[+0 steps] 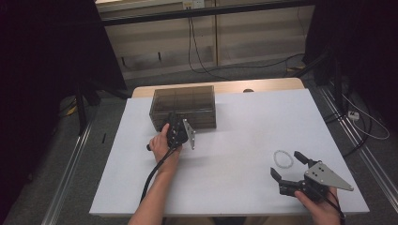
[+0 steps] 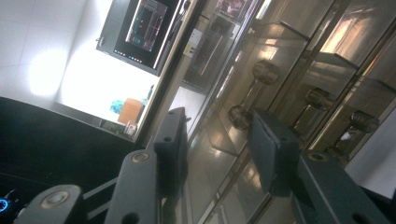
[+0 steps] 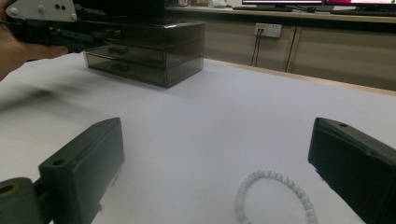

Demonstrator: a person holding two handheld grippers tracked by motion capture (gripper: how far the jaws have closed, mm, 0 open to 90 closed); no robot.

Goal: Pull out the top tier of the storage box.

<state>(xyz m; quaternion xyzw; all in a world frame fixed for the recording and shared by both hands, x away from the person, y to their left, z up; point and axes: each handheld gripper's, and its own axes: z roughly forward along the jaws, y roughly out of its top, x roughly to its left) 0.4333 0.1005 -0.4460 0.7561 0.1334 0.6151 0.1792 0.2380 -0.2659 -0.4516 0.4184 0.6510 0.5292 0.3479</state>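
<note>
Now, from the high view: the smoky drawer box point(image 1: 183, 107) sits at the far left of the white worktop point(image 1: 234, 140), its long side running across the worktop, parallel to the far edge, its drawer fronts facing the person. The left hand-held gripper point(image 1: 174, 125) is right up at that front face, jaws pointing into it. To the right of the box there is wide bare worktop. Down near the front right corner, the right hand-held gripper point(image 1: 287, 165) rests with jaws spread wide, aimed toward the bead bracelet point(image 1: 283, 158), which lies flat just beyond them.

Over to the left gripper view: the jaws stand partly apart, close against the box front point(image 2: 299, 70), where round drawer knobs point(image 2: 265, 71) show. One knob point(image 2: 239, 116) sits in the gap between the fingers point(image 2: 172, 140); the pads aren't pressing on it.

And the right gripper view: jaws well apart, nothing clamped, the bracelet point(image 3: 275, 198) lying between them on the worktop. Far off, the drawer box point(image 3: 144, 46) shows with the left hand-held gripper point(image 3: 70, 32) at its front.
</note>
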